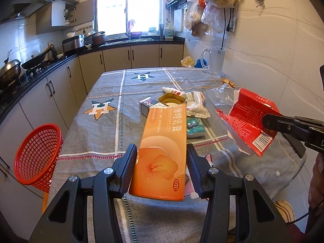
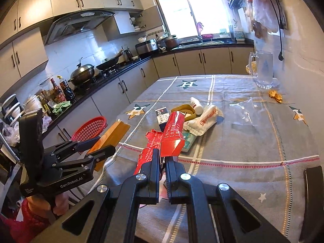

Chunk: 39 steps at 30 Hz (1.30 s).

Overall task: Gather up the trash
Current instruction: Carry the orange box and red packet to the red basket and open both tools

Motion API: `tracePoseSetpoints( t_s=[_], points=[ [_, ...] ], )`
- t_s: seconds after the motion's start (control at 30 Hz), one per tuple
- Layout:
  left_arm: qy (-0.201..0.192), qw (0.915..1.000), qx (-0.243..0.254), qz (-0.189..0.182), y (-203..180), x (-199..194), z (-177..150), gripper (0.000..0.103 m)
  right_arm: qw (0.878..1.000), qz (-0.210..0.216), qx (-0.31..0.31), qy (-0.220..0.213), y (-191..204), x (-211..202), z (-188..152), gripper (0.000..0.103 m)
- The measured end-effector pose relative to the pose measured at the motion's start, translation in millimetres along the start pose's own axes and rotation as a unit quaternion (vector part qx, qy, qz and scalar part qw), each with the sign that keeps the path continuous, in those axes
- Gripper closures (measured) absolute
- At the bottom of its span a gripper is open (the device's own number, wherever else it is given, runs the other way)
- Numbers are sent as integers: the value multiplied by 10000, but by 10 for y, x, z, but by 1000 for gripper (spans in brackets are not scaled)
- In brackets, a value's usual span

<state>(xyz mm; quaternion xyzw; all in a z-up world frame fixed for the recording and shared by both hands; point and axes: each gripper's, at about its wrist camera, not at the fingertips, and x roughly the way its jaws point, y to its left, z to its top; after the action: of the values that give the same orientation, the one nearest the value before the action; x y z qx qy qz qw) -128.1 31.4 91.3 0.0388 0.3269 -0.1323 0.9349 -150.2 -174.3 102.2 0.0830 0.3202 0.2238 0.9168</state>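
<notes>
**Ana:** Orange carton [image 1: 162, 151] first, since it sits right under the lens: the left gripper [image 1: 162, 158] has it between its pads, jaws about half spread, pressing on the two long sides. It is off the table [image 1: 97, 141], over the near edge.

**Ben:** And the right gripper [image 2: 161, 160]?

**Ana:** Pinched nearly shut on a torn red wrapper [image 2: 172, 135], thin card with ragged white edges. Also in the air, over the near half of the table.

**Ben:** So both loads go to the red basket [image 1: 38, 154]?

**Ana:** That's my reading. It stands off the table's left edge, lower than the top, mouth tilted toward us. I'd carry the carton over that edge first, get its far end well past the rim, then let go. It is long and held near one end, so it may swing or catch the mesh if dropped early.

**Ben:** The wrapper?

**Ana:** Light and floppy; it could cling to a pad or drift. Release it low, inside the mouth, and keep the two grippers from crossing.

**Ben:** What's left on the cloth?

**Ana:** A heap near the middle: small dark box [image 1: 146, 106], round tin [image 1: 172, 100], white bottle [image 1: 174, 91], crumpled white packet [image 1: 197, 104], teal pouch [image 1: 194, 127]. A clear bag [image 1: 222, 95] lies toward the right edge, a glass mug [image 1: 215, 62] at the far right corner.

**Ben:** Anything you can't make out?

**Ana:** What holds the basket up; whether it has anything in it; the carton's underside; and part of the heap, hidden behind the carton.
</notes>
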Motion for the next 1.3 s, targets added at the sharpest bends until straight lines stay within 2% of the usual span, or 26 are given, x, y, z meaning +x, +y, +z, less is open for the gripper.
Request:
tracePoseSetpoints(
  t_s=[0.43, 0.8, 0.9, 0.93, 0.97, 1.03, 1.2, 1.3],
  points=[
    [124, 9995, -261, 129, 264, 122, -80, 55, 9997, 108, -38, 213, 122, 229, 7, 97],
    [78, 9985, -467, 264, 511, 52, -137, 55, 9991, 213, -111, 337, 292, 380, 25, 97],
    [192, 9981, -526, 246, 596, 68, -165, 55, 9991, 212, -147, 330, 336, 385, 29, 97],
    [329, 9978, -564, 148, 634, 93, -185, 53, 9992, 205, -145, 322, 341, 380, 29, 97],
    [451, 9972, -590, 45, 654, 113, -204, 45, 9992, 205, -136, 313, 344, 373, 29, 97],
    [637, 9961, -592, -150, 647, 147, -254, 35, 9994, 183, -112, 288, 331, 355, 25, 97],
    [910, 9947, -407, -254, 444, 234, -422, 31, 9995, 161, -34, 265, 288, 332, 18, 97],
    [992, 9948, -196, -97, 297, 319, -497, 31, 9995, 166, -6, 263, 275, 312, 11, 97]
  ],
)
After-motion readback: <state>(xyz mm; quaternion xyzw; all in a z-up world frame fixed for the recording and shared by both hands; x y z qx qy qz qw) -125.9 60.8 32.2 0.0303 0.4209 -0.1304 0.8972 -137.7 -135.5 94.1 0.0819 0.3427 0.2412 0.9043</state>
